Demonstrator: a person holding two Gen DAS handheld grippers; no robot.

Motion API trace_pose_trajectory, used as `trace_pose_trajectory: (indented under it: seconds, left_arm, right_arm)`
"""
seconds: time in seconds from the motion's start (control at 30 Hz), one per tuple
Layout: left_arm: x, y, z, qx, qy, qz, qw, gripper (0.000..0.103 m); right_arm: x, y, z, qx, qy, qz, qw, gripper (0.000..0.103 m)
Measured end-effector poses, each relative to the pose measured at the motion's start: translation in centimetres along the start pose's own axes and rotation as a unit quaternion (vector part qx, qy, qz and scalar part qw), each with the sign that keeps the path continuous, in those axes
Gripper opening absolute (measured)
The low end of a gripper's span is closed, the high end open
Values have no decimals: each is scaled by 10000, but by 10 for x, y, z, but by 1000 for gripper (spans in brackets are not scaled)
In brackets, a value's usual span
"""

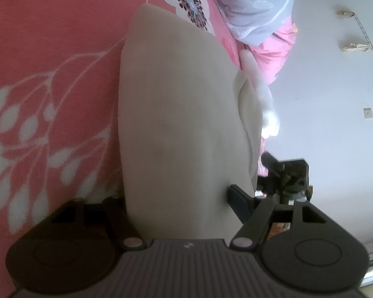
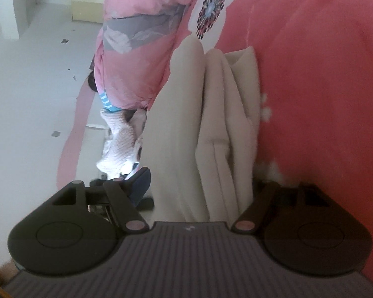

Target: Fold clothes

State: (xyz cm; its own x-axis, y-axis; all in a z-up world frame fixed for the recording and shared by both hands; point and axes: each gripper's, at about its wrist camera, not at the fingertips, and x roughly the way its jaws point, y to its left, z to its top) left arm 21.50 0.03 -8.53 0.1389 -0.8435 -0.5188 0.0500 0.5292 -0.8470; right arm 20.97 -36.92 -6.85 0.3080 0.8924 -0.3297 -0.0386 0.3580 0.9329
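Observation:
A cream-white garment (image 1: 176,114) lies on a pink floral bedsheet (image 1: 49,74). My left gripper (image 1: 179,198) is shut on the garment's near edge, and the cloth fills the space between its fingers. In the right wrist view the same garment (image 2: 211,129) shows bunched folds. My right gripper (image 2: 199,196) is shut on the garment, with cloth packed between its fingers. Both cameras are rolled sideways, so the bed runs up the frame. The right gripper's body (image 1: 286,173) shows past the cloth in the left wrist view.
A pink quilt with grey and white flowers (image 2: 136,37) is heaped at the far end of the bed. A white knitted piece (image 2: 121,144) lies by the quilt. A white wall (image 1: 335,99) and pale floor (image 2: 37,74) lie beyond the bed's edge.

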Motion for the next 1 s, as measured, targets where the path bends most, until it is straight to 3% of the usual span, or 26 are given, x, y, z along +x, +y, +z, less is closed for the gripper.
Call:
trace_pose_trajectory:
  seconds: [0.2, 0.43, 0.63, 0.73, 0.83, 0.9, 1.0]
  left_arm:
    - [-3, 3, -3, 52, -16, -54, 10000, 70]
    - [-6, 7, -4, 57, -26, -122, 9999, 68]
    - [-8, 9, -8, 83, -82, -111, 9999, 68]
    - [-8, 8, -7, 86, -92, -104, 9999, 68]
    - [-8, 8, -8, 85, -102, -106, 9999, 68]
    - [-9, 9, -8, 84, -110, -104, 9999, 68]
    - [-9, 9, -8, 71, -107, -99, 9999, 68]
  right_arm:
    - [6, 8, 5, -101, 165, -51, 9998, 72]
    - [-13, 17, -5, -400, -444, -448, 9972, 69]
    - [1, 16, 2, -571, -738, -702, 9932, 71]
    - [9, 21, 4, -734, -647, -772, 9922, 81]
    - [20, 30, -5, -1022, -191, -607, 9927, 89]
    - [25, 35, -12, -1258, 25, -507, 9908, 100]
    - [26, 32, -8, -1086, -41, -481, 9929, 103]
